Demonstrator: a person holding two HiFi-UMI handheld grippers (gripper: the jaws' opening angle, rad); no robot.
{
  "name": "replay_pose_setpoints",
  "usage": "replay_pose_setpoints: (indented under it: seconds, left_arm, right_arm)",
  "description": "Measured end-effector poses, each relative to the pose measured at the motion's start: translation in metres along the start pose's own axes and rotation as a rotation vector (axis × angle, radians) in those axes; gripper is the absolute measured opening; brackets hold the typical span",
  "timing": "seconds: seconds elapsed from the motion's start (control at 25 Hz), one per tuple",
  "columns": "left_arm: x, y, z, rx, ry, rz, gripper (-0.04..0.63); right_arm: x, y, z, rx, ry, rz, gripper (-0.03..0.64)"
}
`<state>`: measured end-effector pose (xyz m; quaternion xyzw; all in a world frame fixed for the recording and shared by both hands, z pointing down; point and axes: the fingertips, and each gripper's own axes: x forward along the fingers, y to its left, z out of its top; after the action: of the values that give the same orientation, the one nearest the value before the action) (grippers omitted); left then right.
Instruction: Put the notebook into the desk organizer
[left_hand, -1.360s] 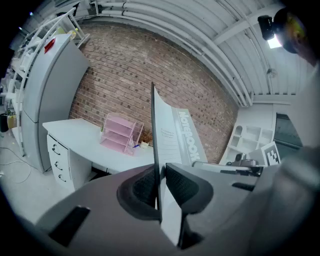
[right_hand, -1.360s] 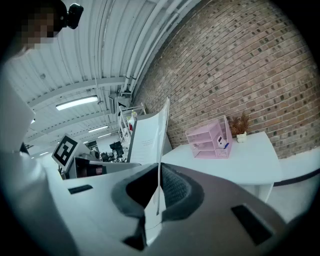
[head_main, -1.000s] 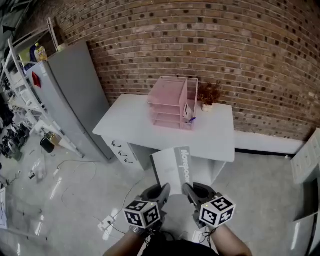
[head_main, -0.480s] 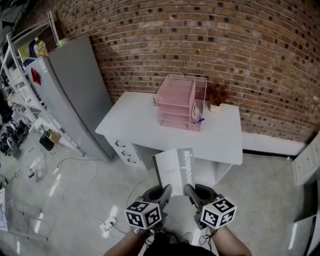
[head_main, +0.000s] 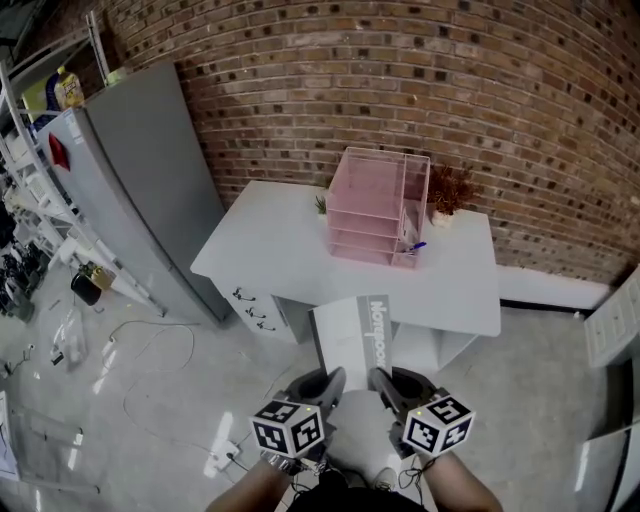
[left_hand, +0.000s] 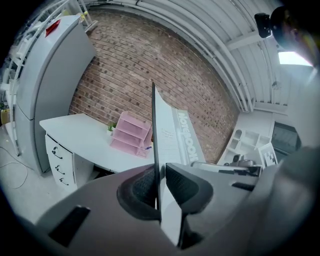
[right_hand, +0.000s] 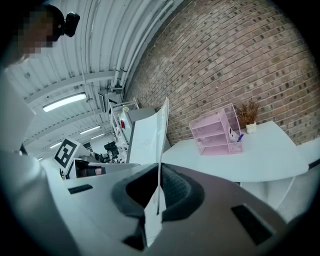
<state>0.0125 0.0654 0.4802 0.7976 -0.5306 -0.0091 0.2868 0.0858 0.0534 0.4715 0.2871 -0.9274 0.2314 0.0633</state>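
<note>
A thin white notebook (head_main: 354, 333) with a grey spine strip is held out flat in front of me, over the floor and short of the desk. My left gripper (head_main: 335, 379) is shut on its near left edge, and my right gripper (head_main: 375, 379) is shut on its near right edge. In the left gripper view the notebook (left_hand: 167, 135) runs edge-on up between the dark pads. In the right gripper view the notebook (right_hand: 150, 135) also stands between the pads. The pink desk organizer (head_main: 377, 207), with stacked trays and a side pocket, stands on the white desk (head_main: 280, 255) ahead.
A small potted plant (head_main: 445, 200) stands right of the organizer by the brick wall. A grey cabinet (head_main: 140, 180) stands left of the desk, with shelving (head_main: 30, 150) beyond. Cables (head_main: 140, 340) and a power strip (head_main: 222, 455) lie on the floor. A white unit (head_main: 612, 320) is at the right.
The desk and organizer have shifted right and slightly nearer in the head view. Both grippers keep the same hold on the notebook.
</note>
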Motion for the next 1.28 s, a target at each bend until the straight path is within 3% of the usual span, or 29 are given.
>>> replay_pose_setpoints:
  seconds: [0.72,1.28]
  left_arm:
    - [0.002,0.102,0.051,0.008,0.01,-0.011,0.035]
    - [0.076,0.141,0.096,-0.014,-0.005,0.049,0.035]
  right_arm:
    - [0.113,0.015,0.018,0.017,0.007,-0.003,0.014]
    - [0.176,-0.05,0.061,0.028,0.023,0.057,0.014]
